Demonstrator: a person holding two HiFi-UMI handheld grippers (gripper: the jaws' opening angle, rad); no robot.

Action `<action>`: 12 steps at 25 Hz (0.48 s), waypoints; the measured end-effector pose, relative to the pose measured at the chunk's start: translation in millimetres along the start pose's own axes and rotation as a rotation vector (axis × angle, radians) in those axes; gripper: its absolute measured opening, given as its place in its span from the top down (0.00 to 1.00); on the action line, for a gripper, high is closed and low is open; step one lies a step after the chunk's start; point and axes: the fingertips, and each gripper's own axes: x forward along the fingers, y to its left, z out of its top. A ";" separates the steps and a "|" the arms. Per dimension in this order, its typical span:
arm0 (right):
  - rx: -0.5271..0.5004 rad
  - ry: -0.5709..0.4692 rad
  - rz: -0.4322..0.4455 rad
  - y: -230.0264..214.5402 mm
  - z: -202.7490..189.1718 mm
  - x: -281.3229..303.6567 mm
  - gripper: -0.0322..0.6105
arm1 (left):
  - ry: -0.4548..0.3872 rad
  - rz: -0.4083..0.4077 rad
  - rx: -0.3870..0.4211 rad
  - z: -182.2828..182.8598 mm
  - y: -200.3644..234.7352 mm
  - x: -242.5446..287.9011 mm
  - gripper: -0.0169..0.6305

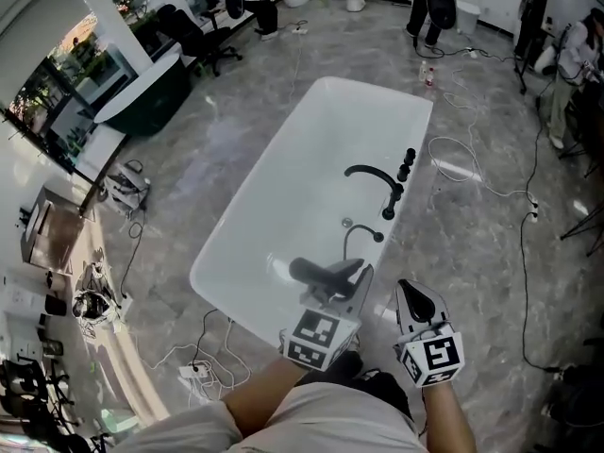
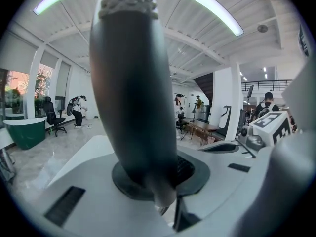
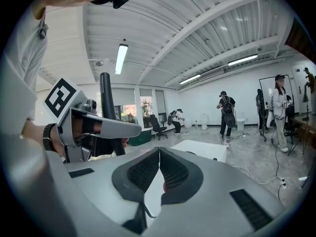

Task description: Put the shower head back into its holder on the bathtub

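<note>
Gripping the shower head (image 1: 326, 274) by its dark handle, the left gripper (image 1: 351, 286) holds it over the bathtub (image 1: 283, 187) at the near end, 6 o'clock in the head view. The black fittings (image 1: 396, 182) sit on the rim toward 1 o'clock. The shower head looks rigid, smooth and probably slippery, so mid-handle suits. The right gripper (image 1: 408, 289) has its jaws pressed together, empty. Only the left gripper view shows pads squeezing the handle; only the head view shows the tub.

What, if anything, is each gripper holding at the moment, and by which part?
The left gripper holds the dark shower head, clamped near one end of its body; the right gripper is shut on nothing.
</note>
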 end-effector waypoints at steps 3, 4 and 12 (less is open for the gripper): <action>0.008 0.022 0.011 -0.1 -4.7 25.4 0.93 | -0.010 0.003 -0.029 5.1 23.3 12.5 0.90; 0.013 0.032 0.014 -0.5 -8.5 33.0 0.93 | -0.013 0.006 -0.045 6.4 31.3 17.7 0.90; -0.006 0.112 0.088 -3.9 -41.2 83.8 0.93 | -0.052 0.038 -0.261 11.0 86.0 51.0 0.90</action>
